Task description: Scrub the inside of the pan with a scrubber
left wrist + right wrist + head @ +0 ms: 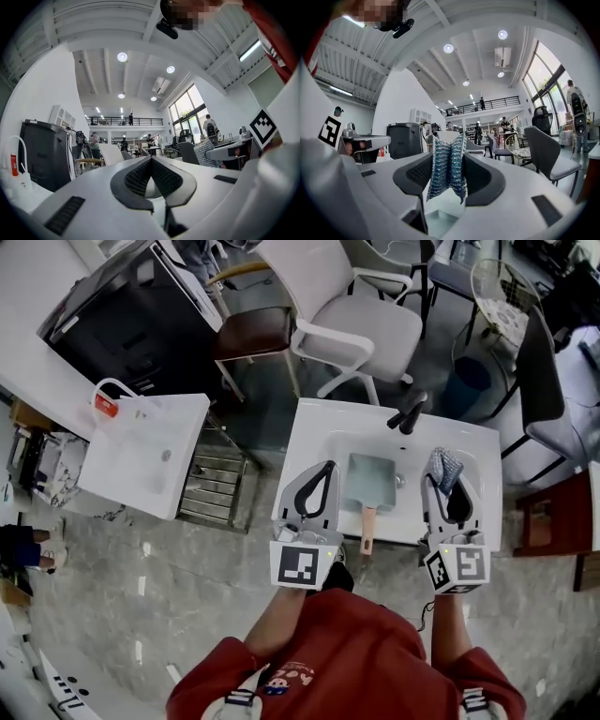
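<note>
A square teal pan point(371, 480) with a pink handle point(367, 527) lies in the basin of the white sink point(314, 427), handle toward me. My left gripper point(327, 468) hovers over the sink's left rim beside the pan. In the left gripper view its jaws point(151, 160) meet at the tips with nothing between them. My right gripper point(441, 472) is over the sink's right rim, shut on a blue-grey mesh scrubber point(444, 463). The scrubber point(448, 168) stands pinched upright between the dark pads. Neither gripper touches the pan.
A black faucet point(408, 413) stands at the back of the basin. A second white sink unit point(141, 460) with a red-labelled bottle point(106, 406) is to the left, with a metal rack point(216, 486) between. A white chair point(352, 324) and a black cabinet point(127, 315) stand behind.
</note>
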The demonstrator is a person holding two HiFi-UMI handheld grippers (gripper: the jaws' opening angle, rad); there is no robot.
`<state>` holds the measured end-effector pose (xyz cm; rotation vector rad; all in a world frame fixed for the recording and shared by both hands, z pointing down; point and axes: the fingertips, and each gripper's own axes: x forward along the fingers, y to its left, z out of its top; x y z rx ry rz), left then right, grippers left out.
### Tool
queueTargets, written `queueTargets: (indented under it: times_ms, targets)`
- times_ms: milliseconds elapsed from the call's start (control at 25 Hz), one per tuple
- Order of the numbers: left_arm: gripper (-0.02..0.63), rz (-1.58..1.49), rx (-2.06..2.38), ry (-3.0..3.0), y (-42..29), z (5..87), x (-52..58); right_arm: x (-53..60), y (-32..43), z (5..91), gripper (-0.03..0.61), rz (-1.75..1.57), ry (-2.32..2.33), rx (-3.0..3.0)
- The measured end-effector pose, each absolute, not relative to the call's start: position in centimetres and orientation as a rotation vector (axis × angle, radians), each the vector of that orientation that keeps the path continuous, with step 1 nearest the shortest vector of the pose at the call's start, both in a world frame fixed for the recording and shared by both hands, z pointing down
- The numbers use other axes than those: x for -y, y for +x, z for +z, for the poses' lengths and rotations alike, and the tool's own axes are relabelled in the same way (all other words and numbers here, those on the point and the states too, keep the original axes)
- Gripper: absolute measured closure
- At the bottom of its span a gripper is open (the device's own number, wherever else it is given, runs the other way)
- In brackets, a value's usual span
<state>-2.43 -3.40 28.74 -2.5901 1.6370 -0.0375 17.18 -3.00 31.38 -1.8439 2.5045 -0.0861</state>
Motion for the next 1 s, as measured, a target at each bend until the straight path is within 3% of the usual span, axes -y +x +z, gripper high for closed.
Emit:
queueTargets:
  times_ms: [360, 1000]
  targets:
    - [0.603, -0.007, -1.572, -2.638, -5.1, 29.3, 12.5, 10.6, 13.8, 31.5, 0.376, -0.088, -1.901, -2.481]
    - [0.603, 0.042, -1.42, -2.736, -2.4, 30.1, 17.8, 14.3, 14.9, 32.8, 0.376, -0.08, -1.99, -2.423]
